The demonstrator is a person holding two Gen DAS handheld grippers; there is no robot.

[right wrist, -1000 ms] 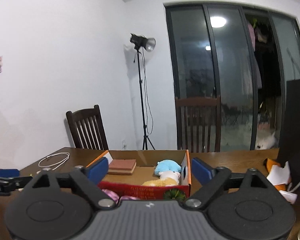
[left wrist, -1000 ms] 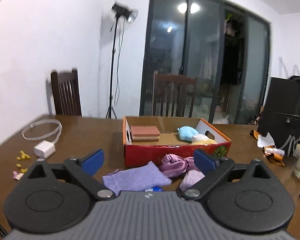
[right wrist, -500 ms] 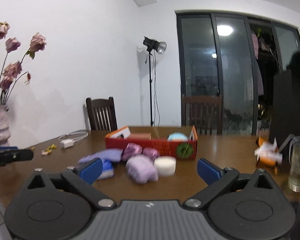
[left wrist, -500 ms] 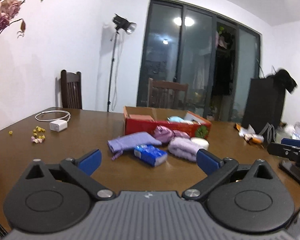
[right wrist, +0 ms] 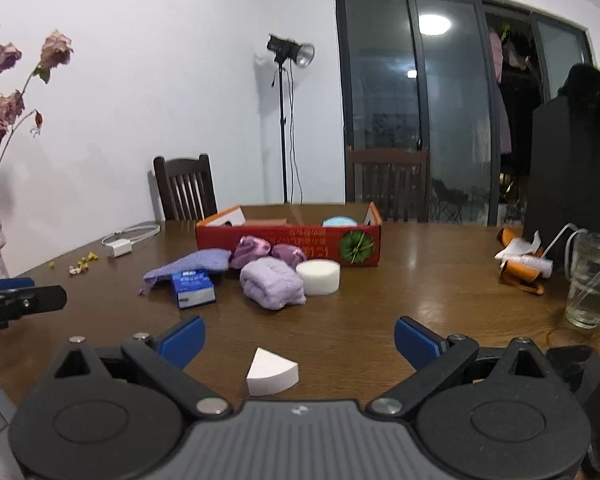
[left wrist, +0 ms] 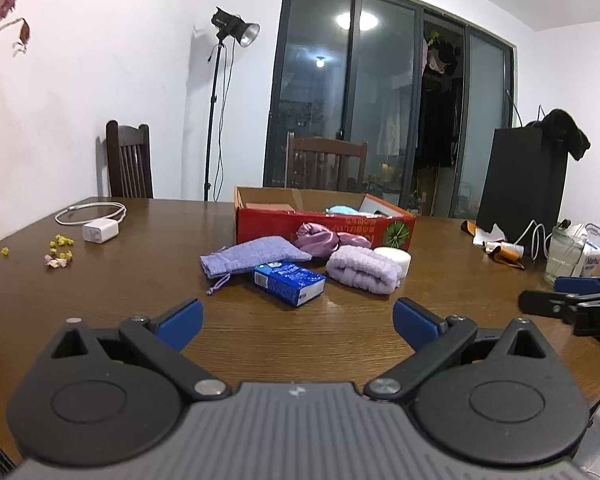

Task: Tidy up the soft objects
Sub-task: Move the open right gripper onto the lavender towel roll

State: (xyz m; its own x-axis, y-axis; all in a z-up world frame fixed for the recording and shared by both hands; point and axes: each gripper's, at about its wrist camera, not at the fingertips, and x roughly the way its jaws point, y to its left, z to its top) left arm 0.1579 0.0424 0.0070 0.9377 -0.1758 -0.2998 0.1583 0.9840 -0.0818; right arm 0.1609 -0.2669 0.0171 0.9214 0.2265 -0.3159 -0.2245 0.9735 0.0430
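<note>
Risk entry: our right gripper (right wrist: pixel 298 338) and left gripper (left wrist: pixel 296 322) fingers both spread, empty; white foam wedge (right wrist: pixel 271 372) between right fingers, lavender towel roll (right wrist: pixel 272 283) ahead—we may squash the wedge, or nudge the tissue pack (right wrist: pixel 193 288).

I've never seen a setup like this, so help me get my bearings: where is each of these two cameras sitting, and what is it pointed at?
Left wrist view: sits on the left gripper, facing across the wooden table at the red cardboard box; its open jaws fill the bottom, with the right gripper at the right edge.
Right wrist view: sits on the right gripper, open over a white wedge sponge; the left gripper pokes in at the left edge.
Both show the box, blue tissue pack, purple towel roll and round white sponge.
</note>
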